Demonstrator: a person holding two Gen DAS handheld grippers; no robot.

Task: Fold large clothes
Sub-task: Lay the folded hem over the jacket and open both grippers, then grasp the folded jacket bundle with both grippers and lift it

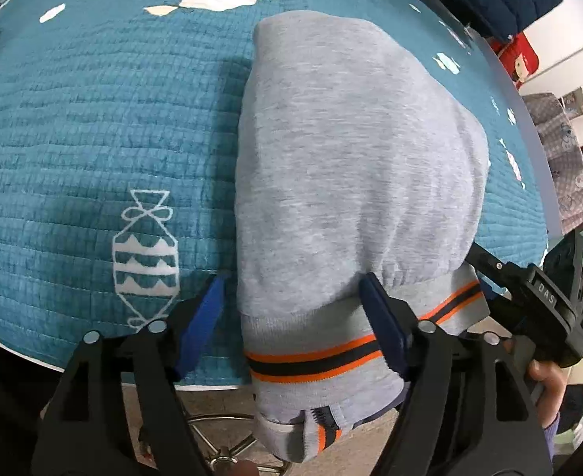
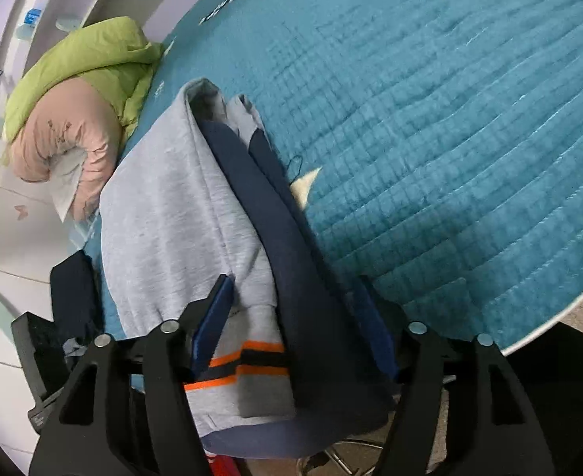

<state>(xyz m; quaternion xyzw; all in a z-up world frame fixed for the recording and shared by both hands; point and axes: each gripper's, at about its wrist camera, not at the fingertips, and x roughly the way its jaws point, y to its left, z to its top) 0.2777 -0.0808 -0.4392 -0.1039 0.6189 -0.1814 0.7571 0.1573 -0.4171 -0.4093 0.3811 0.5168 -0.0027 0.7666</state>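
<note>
Since the grey sweatshirt already lies as a compact bundle on the surface, hem overhanging between both wide-open left tongs and right tongs, folding seems nearly finished.

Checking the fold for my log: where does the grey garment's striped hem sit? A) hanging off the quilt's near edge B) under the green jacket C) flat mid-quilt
A: the striped hem droops past the quilt edge, between the open left gripper fingers.

sweatshirt on quilt | hem over table edge | padded jackets beyond, left
</note>
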